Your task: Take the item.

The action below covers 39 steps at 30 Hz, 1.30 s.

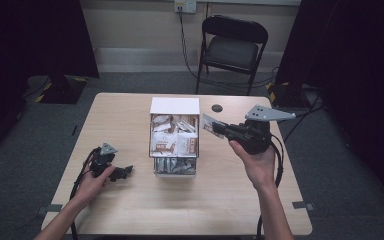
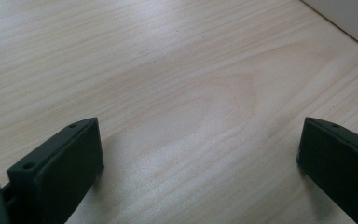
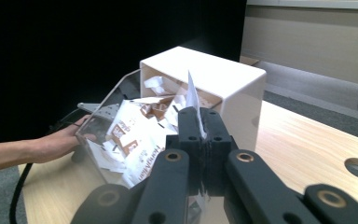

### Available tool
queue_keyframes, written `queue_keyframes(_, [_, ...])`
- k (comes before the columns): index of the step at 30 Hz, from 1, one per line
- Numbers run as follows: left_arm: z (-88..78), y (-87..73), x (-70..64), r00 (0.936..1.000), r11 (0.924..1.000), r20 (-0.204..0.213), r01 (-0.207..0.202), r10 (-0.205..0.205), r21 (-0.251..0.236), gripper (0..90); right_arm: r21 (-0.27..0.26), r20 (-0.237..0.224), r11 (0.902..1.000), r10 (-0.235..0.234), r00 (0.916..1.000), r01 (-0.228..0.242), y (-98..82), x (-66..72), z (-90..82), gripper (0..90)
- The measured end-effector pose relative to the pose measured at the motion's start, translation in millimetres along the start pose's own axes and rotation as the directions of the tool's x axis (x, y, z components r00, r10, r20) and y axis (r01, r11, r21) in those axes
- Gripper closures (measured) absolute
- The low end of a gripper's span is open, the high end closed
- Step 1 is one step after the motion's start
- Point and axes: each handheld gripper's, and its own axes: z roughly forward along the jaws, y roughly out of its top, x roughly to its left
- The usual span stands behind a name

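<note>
A white box [image 1: 175,106] with a clear sloping front stands mid-table, full of white and brown sachets [image 1: 172,137]. My right gripper [image 1: 220,129] hovers just right of the box, pointing at it, shut on a thin sachet [image 1: 209,124]. In the right gripper view the jaws [image 3: 199,116] pinch that sachet [image 3: 192,93] upright, with the box [image 3: 205,70] just beyond. My left gripper [image 1: 125,172] rests low on the table, left of the box. In the left gripper view its jaws [image 2: 200,135] stand wide open over bare wood [image 2: 191,70], with nothing between them.
A black round cable hole [image 1: 217,108] sits in the tabletop behind the right gripper. A folding chair [image 1: 232,45] stands beyond the far table edge. Cables trail from both grippers toward the near edge. The left hand [image 3: 51,142] lies beyond the box in the right gripper view.
</note>
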Motion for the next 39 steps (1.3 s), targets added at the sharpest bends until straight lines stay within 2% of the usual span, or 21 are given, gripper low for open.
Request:
queue_keyframes(8, [0.0, 0.0, 0.0, 1.0, 1.0, 0.0, 0.0, 0.0, 0.0, 0.0, 0.026, 0.026, 0.9996, 0.014, 0.9996, -0.015, -10.2, -10.4, -1.4, 88.8])
queue_keyframes(13, [0.0, 0.0, 0.0, 1.0, 1.0, 0.0, 0.0, 0.0, 0.0, 0.0, 0.073, 0.06, 0.997, 0.022, 0.998, -0.027, -26.3, -17.6, 4.2, 88.8])
queue_keyframes(19, [0.0, 0.0, 0.0, 1.0, 1.0, 0.0, 0.0, 0.0, 0.0, 0.0, 0.095, 0.067, 0.9942, 0.045, 0.9967, -0.051, -37.3, -24.9, 12.4, 88.8])
queue_keyframes(28, [0.0, 0.0, 0.1, 1.0, 1.0, 0.0, 0.0, 0.0, 0.0, 0.0, 0.124, 0.082, 0.991, 0.04, 0.9959, -0.05, -52.5, -29.5, 23.3, 88.8])
queue_keyframes(35, [0.0, 0.0, 0.0, 1.0, 1.0, 0.0, 0.0, 0.0, 0.0, 0.0, 0.163, 0.092, 0.9832, 0.068, 0.9934, -0.083, -68.1, -41.3, 33.4, 88.8])
queue_keyframes(37, [0.0, 0.1, 0.3, 1.0, 1.0, -0.001, -0.003, 0.003, 0.002, 0.0, 0.173, 0.1, 0.9817, 0.064, 0.9929, -0.08, -71.6, -42.8, 36.1, 88.8])
queue_keyframes(39, [-0.1, 0.1, 0.3, 1.0, 1.0, -0.001, -0.003, 0.003, 0.002, 0.0, 0.161, 0.095, 0.9837, 0.066, 0.9933, -0.081, -76.2, -43.6, 39.8, 88.8])
